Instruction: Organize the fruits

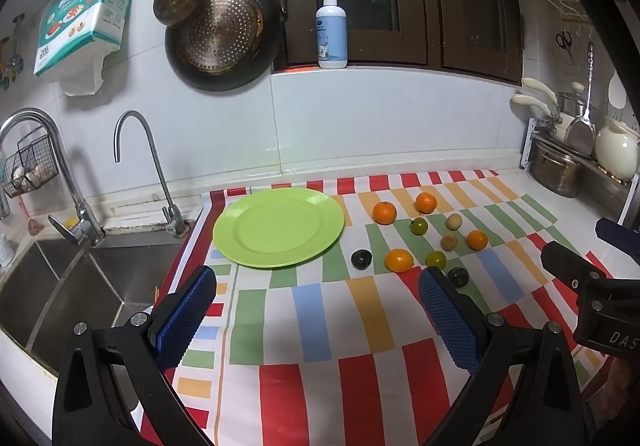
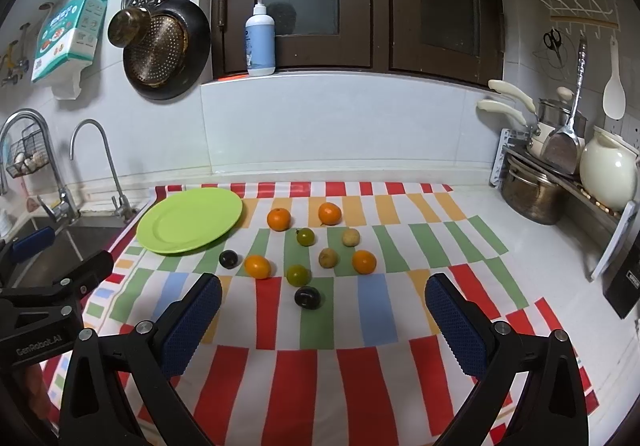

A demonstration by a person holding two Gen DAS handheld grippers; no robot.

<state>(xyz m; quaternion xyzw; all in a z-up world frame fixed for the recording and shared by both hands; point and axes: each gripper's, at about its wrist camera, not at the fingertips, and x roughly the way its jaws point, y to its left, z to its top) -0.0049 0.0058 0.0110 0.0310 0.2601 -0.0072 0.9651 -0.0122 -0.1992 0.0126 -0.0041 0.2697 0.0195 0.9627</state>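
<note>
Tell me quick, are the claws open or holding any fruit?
Left claw: open, holding nothing.
Right claw: open, holding nothing.

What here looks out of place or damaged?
Nothing looks damaged or spilled. The green plate is bare, and all the fruits lie loose on the striped cloth beside it.
</note>
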